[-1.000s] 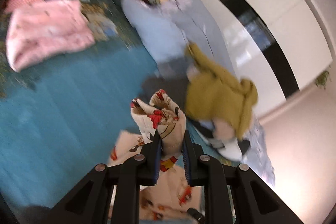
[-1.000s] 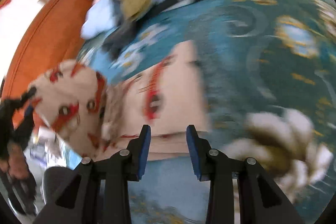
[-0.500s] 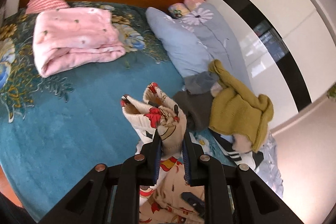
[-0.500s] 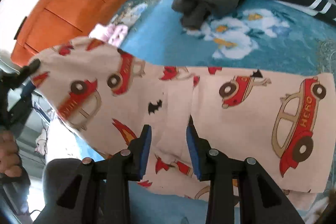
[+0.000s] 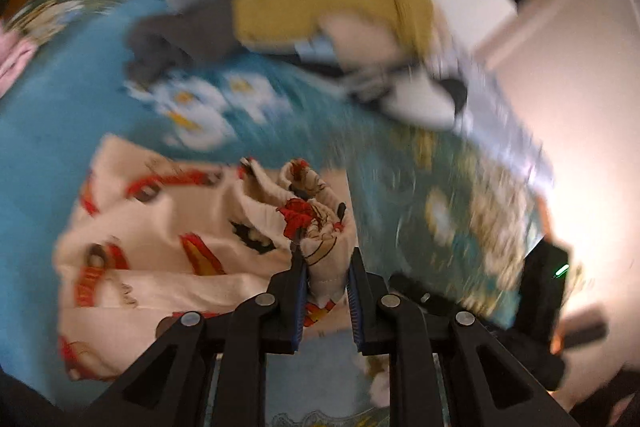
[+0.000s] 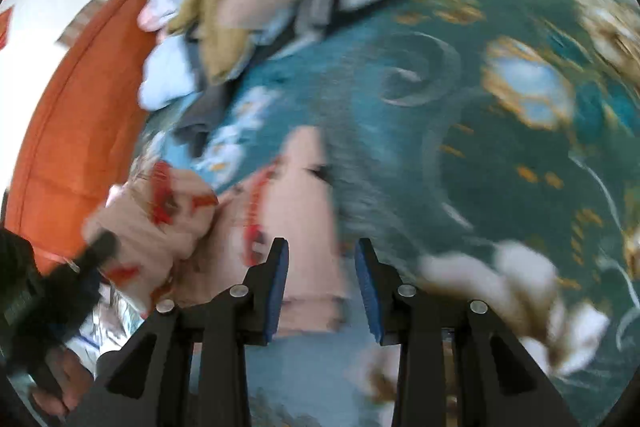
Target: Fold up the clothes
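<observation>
Since half a second ago, your car-print garment (image 5: 168,251) has dropped from its raised spread and now lies on the teal floral bedspread (image 5: 60,115). Your left gripper (image 5: 326,267) is clamped on a bunched edge of it, low over the bed. Your right gripper (image 6: 320,267) hovers over the garment, jaws apart, gripping nothing.

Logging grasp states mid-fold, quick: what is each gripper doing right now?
Left gripper: closed on a bunched fold of the car-print garment.
Right gripper: open, holding nothing, above the same garment.
</observation>
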`<state>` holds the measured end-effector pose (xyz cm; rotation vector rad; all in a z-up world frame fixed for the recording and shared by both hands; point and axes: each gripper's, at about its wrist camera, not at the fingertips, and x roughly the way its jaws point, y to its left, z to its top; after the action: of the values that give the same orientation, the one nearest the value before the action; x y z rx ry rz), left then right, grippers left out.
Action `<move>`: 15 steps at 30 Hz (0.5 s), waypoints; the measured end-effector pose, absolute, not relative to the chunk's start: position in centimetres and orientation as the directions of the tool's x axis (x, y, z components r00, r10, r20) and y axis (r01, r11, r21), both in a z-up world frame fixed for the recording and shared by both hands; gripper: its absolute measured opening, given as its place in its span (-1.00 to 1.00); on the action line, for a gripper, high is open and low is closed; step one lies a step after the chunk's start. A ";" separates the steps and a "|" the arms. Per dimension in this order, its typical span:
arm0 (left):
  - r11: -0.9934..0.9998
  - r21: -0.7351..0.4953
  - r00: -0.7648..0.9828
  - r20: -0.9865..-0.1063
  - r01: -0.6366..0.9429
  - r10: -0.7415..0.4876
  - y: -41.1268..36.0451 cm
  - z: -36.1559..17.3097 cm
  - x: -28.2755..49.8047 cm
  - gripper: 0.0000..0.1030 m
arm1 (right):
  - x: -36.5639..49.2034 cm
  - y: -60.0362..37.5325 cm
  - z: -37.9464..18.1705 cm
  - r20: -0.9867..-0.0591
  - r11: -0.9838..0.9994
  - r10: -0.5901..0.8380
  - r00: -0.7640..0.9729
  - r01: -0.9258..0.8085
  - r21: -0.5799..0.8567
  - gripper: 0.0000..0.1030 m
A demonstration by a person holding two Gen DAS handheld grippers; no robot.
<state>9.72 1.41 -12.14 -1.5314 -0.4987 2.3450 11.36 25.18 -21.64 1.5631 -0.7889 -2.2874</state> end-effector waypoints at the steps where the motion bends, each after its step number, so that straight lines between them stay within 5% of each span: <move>1: -0.907 -0.414 -0.357 -0.838 -0.075 0.412 2.6 -13.0 9.6 -0.61 | 11.8 25.9 -22.1 -0.783 -0.817 -0.489 -0.385 -0.114 0.566 -0.30; 5: -0.918 -0.378 -0.280 -0.874 -0.124 0.398 4.2 -14.8 9.8 -0.40 | 12.7 27.1 -23.0 -0.777 -0.792 -0.502 -0.380 -0.158 0.590 -0.30; 7: -0.908 -0.394 -0.286 -0.861 -0.145 0.420 3.6 -14.0 10.4 -0.02 | 12.4 27.0 -23.1 -0.767 -0.779 -0.515 -0.383 -0.166 0.605 -0.30; 12: -0.880 -0.432 -0.300 -0.828 -0.196 0.474 2.0 -12.2 11.9 0.10 | 11.0 25.9 -22.1 -0.731 -0.761 -0.552 -0.402 -0.116 0.638 -0.30; 15: -0.903 -0.428 -0.411 -0.819 -0.026 0.400 -3.2 -11.2 11.4 0.20 | 10.6 24.7 -21.4 -0.713 -0.756 -0.580 -0.393 -0.065 0.651 -0.28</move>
<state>11.35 -3.25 -11.20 -1.5307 -0.5158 2.3857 10.63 24.68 -21.41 1.4952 -0.8742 -2.2097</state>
